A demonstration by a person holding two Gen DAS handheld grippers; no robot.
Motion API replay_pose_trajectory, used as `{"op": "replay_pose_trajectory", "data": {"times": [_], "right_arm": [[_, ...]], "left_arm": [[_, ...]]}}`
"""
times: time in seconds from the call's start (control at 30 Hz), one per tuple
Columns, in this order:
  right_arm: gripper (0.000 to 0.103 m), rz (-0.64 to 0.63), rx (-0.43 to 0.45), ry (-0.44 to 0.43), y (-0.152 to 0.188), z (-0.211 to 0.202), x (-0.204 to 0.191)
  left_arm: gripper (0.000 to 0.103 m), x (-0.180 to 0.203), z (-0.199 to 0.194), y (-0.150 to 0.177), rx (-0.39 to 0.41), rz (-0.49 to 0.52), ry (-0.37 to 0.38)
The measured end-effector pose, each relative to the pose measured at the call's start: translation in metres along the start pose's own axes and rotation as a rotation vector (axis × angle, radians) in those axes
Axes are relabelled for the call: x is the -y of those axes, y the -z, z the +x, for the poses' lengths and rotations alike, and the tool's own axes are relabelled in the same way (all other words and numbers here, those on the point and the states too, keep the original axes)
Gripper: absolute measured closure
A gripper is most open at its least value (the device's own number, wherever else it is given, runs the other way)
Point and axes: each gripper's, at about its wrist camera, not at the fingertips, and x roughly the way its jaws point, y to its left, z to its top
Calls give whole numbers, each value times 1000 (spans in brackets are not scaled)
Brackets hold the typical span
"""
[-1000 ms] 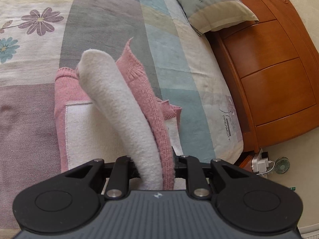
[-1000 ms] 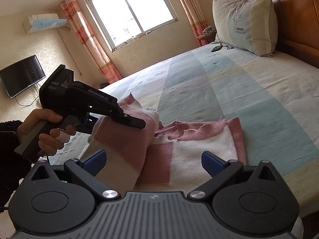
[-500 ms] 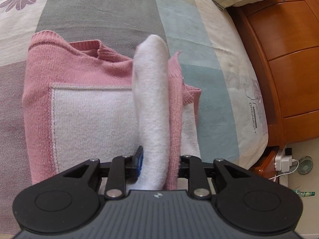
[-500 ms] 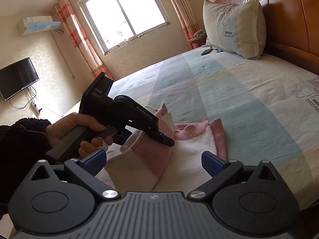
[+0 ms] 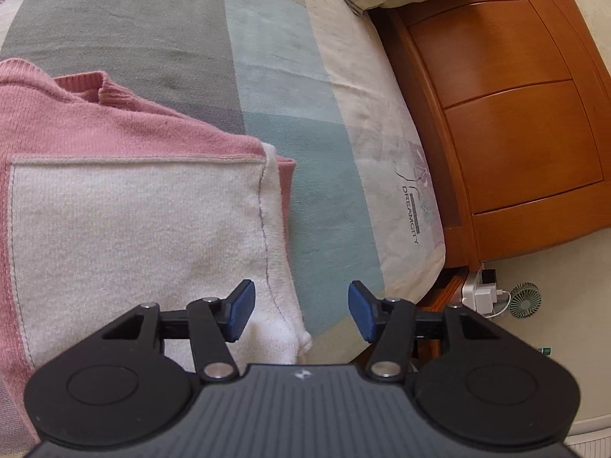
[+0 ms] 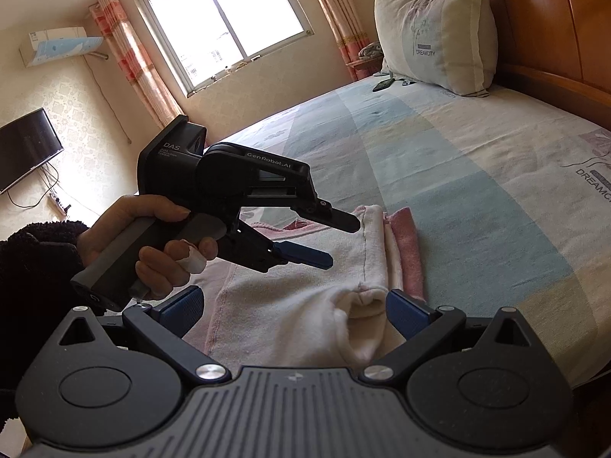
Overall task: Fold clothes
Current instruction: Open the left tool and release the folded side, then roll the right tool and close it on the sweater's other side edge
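Note:
A pink and white knitted sweater point(image 5: 133, 210) lies folded on the striped bedsheet point(image 5: 305, 76), its white folded edge point(image 5: 275, 229) running along its right side. My left gripper point(image 5: 301, 313) hovers just over that edge with its jaws opening; the fabric lies under the gap and the blue pads point(image 5: 242, 311) do not press on it. In the right wrist view the sweater point(image 6: 298, 305) is low in the middle, and a hand holds the left gripper point(image 6: 336, 242) above it. My right gripper point(image 6: 294, 311) stands open and wide, a white cuff point(image 6: 362, 305) between its fingers, not gripped.
A wooden headboard point(image 5: 515, 114) and a pillow point(image 6: 435, 34) stand at the bed's right end. The bed edge point(image 5: 427, 267) drops to a floor with a power strip point(image 5: 485, 294) and a small fan point(image 5: 527, 301). A window point(image 6: 225, 26) and a TV point(image 6: 26, 149) are behind.
The left gripper carried the raised white fold across to the right and down, laid it flat on the sweater and opened, letting it go. The right gripper stayed put.

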Motion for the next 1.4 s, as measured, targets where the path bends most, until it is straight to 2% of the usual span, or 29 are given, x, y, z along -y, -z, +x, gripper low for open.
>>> {"op": "replay_pose_trajectory", "data": {"times": [0.17,0.3,0.37,0.43,0.53,0.77,0.97,1.2,1.3,1.4], "right_arm": [[0,51,-32,-33,3,7,12],[0,166,-95,-115,9,23,32],[0,240,-140,-160,15,36,42],[0,297,-174,-174,21,48,51],[0,322,-201,-152,24,62,58],[0,412,-236,-165,17,93,84],[0,500,-267,-219,7,113,98],[0,492,-299,-247,-10,120,93],[0,503,-309,-299,-14,116,91],[0,481,-342,-261,-12,125,93]], "left_arm": [[36,6,-29,9,78,193,-98],[33,-6,-55,29,159,310,-223],[32,-16,-66,42,194,329,-263],[32,-25,-74,54,226,336,-280],[31,-38,-82,72,257,335,-293],[29,-53,-78,102,262,344,-327],[29,-61,-73,110,253,319,-325],[29,-69,-74,116,262,277,-295],[28,-71,-76,117,264,272,-283],[28,-73,-75,116,262,262,-284]]}}
